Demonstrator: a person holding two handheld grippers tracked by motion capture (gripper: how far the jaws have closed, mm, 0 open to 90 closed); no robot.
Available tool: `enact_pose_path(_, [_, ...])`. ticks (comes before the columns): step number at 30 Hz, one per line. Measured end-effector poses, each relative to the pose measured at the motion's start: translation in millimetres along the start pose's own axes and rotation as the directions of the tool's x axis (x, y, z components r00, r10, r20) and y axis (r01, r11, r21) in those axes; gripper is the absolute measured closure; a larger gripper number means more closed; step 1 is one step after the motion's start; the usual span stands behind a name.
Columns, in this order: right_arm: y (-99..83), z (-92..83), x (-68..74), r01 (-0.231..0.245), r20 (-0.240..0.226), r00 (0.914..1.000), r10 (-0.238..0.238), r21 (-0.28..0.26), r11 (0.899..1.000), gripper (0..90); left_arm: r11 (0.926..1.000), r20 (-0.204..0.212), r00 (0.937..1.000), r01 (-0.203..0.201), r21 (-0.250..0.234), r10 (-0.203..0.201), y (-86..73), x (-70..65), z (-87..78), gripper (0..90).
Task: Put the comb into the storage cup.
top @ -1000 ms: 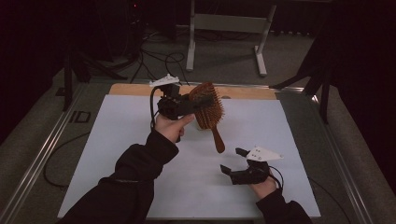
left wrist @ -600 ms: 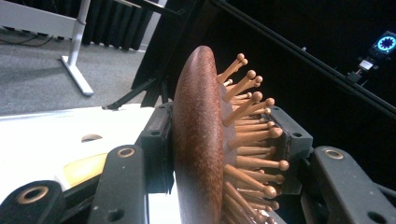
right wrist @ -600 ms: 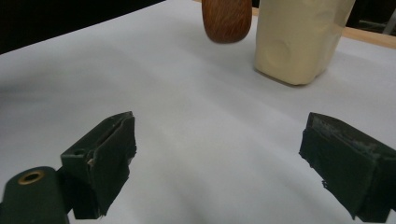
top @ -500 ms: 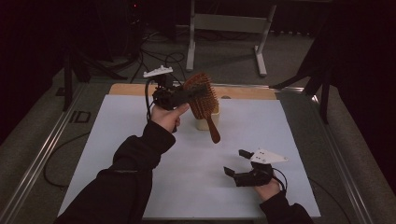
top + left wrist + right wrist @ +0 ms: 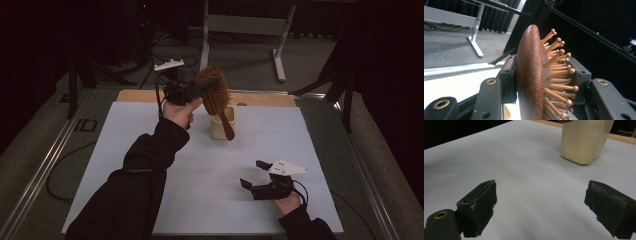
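From the high view, we've got the left gripper (image 5: 200,91) up over the far side of the table (image 5: 150,150), clamped on the head of a wooden brush (image 5: 214,95). The brush hangs tilted, handle pointing down and toward the right, its tip in front of the cream cup (image 5: 220,126) that sits near the far middle of the white sheet. We can't tell from here if the handle actually touches the cup. The right gripper (image 5: 252,175) rests low near the right front of the table, jaws spread apart, nothing between them, well apart from the cup.

In the left gripper view, the brush (image 5: 530,75) is wedged edge-on between the two black pads: one pad presses the smooth brown back, the other sits against the pin side, with the round-tipped pins sticking out past it.

In the right gripper view, we see both pads of the right gripper (image 5: 540,205) wide apart over bare white sheet, and the cup (image 5: 584,141) stands upright farther off, up at the top right.
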State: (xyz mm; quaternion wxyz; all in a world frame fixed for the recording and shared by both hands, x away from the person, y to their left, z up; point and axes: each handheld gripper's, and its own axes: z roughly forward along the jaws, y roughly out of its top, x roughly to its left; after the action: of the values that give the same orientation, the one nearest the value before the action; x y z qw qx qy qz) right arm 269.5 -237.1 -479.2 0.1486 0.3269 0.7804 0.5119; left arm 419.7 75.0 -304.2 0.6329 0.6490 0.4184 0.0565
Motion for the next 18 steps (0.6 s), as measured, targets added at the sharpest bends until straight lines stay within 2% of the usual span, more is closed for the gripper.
enact_pose_path(10, [0.6,-1.2,0.2,0.017,-0.005,0.9998,-0.017,-0.001,1.000,9.9,0.9996,-0.039,0.9992,-0.007,-0.028,0.006,14.1,9.2,7.8,51.6])
enact_pose_path(18, [0.4,-1.9,-0.4,0.012,-0.007,0.9999,-0.012,0.000,1.000,9.9,0.9989,-0.075,0.9972,-0.011,-0.045,0.007,24.1,15.9,13.2,51.6])
